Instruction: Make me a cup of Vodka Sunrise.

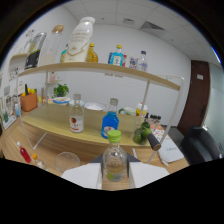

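A small clear bottle with a green cap [114, 159] holds pale yellowish liquid and stands upright between my fingers. My gripper [115, 175] is shut on it, with the white fingers [84, 176] pressing its sides. An empty clear glass cup [67, 161] sits on the wooden table just left of the fingers. Beyond them, on the lower shelf [55, 122], stand a clear bottle with a red label [76, 115] and a bottle of blue liquid [110, 122]. Green limes [141, 133] lie to the right of the blue bottle.
The top shelf [150, 77] carries a large white bottle [81, 39], an orange bottle [91, 53] and other bottles. A small red bottle [24, 152] lies at the far left. Papers [171, 150] and a dark chair [202, 142] are to the right.
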